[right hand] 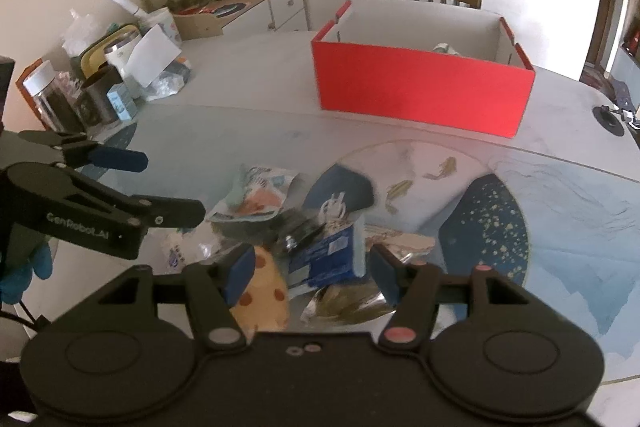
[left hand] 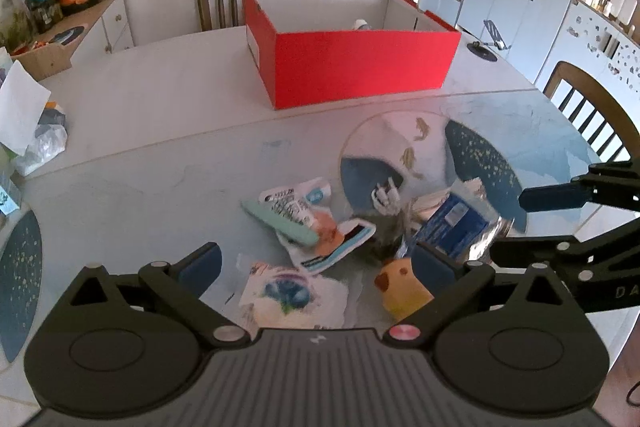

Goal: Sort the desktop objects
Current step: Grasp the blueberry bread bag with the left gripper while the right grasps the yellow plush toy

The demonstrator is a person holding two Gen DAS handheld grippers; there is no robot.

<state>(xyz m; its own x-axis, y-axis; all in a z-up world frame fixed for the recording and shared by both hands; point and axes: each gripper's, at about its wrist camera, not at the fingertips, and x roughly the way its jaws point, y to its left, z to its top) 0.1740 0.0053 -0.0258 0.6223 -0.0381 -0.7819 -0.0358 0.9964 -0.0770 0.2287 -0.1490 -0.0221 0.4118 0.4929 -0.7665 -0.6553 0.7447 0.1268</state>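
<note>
Both tools hang over the heap of clutter on the bench, angled down at it. The left gripper stands spread wide and empty, with a white wrapper printed with a blue flower lying between and just below its fingers. The right gripper is partly spread too, pressing on nothing that I can see; a blue packet lies in the gap between its fingers, a yellow spotted plush toy against its left finger, and a crinkled foil bag just under it. The rest of the pile, a mint-green comb-like piece and some printed sachets, overlaps loosely near a round placemat with fish. The red box, presumably where things go, sits well apart at the far side of the bench with one small item already inside. The danger I see is crowding: the two tools are close together, and if both close at once they may knock each other or shove the heap. The packets are thin, slick and overlapping, so a closing gripper could pinch two at once, or skid off the foil and scatter it. The plush toy may also be dragged along by the right finger.
</note>
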